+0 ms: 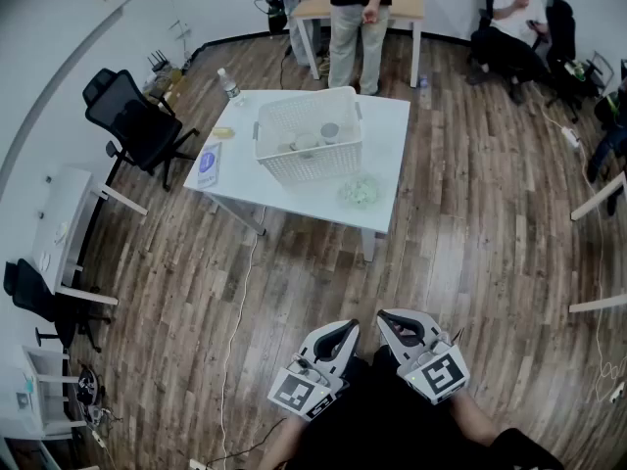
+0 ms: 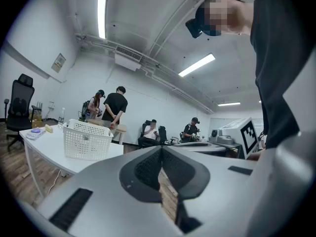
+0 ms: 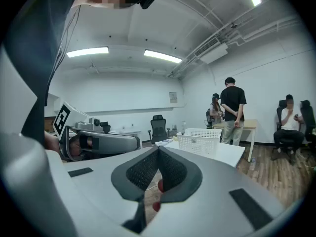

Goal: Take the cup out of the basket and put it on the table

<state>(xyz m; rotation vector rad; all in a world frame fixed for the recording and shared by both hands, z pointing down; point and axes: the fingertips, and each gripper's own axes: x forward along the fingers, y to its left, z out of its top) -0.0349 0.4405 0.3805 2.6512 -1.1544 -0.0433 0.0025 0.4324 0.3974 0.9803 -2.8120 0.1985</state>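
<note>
A white mesh basket [image 1: 309, 160] stands on the white table [image 1: 392, 135], well ahead of me. Inside it a small grey cup [image 1: 329, 131] stands upright beside some pale items. My left gripper [image 1: 345, 328] and right gripper [image 1: 389, 317] hover side by side close to my body, far short of the table, both shut with nothing between the jaws. In the left gripper view the basket [image 2: 88, 140] lies off to the left beyond the shut left gripper [image 2: 161, 150]. From the right gripper [image 3: 158, 152], shut as well, the basket [image 3: 205, 141] is ahead to the right.
On the table lie a green crumpled thing [image 1: 359, 192], a flat packet [image 1: 209, 164], a yellow item [image 1: 223, 133] and a bottle [image 1: 228, 84]. A person [image 1: 357, 18] stands behind the table, another sits [image 1: 509, 23] at back right. A black office chair [image 1: 137, 120] stands left; a cable [image 1: 238, 321] crosses the floor.
</note>
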